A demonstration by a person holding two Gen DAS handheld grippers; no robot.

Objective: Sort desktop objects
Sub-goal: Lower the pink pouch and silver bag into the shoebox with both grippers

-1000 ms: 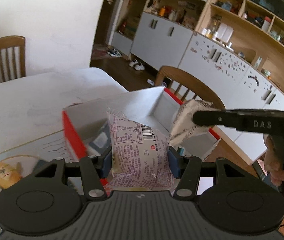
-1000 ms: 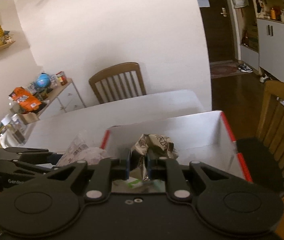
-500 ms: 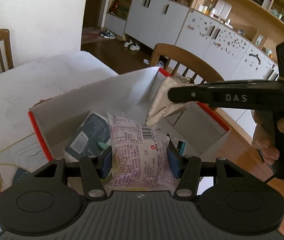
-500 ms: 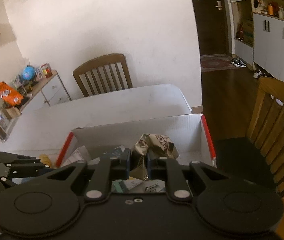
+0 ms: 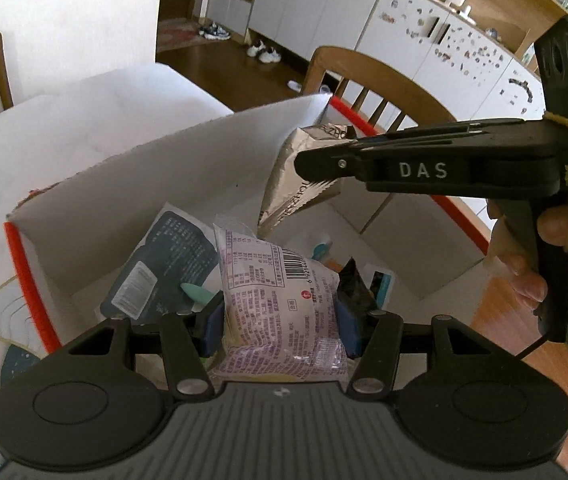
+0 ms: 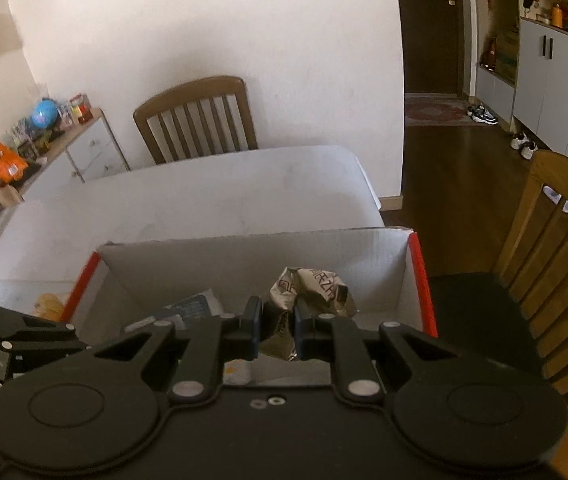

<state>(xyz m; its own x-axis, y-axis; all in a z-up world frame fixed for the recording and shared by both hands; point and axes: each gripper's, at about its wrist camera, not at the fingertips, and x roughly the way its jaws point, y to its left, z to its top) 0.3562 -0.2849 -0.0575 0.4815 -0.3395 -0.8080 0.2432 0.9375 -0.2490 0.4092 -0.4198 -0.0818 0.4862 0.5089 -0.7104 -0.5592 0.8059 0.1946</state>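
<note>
Sorting looks well along: the white cardboard box with red edges (image 5: 23,264) already holds several packets. 2 remain gripped above it: the left gripper (image 5: 279,326) clamps a crinkly purple-printed snack packet (image 5: 279,300), and the right gripper (image 6: 277,330) pinches a crumpled silver foil packet (image 6: 312,290) near the box's far wall.

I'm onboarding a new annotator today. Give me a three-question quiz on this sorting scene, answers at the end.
1. True or false: the left tool holds a pale purple printed snack packet.
2. What does the right tool grip? A) a crinkled silver foil bag B) a blue pen C) nothing
3. Fill in: both items hang over the white cardboard box with red edges, which already holds a dark ____ packet.

Key: 1 true; 2 A, the foil bag; 3 blue.
</note>
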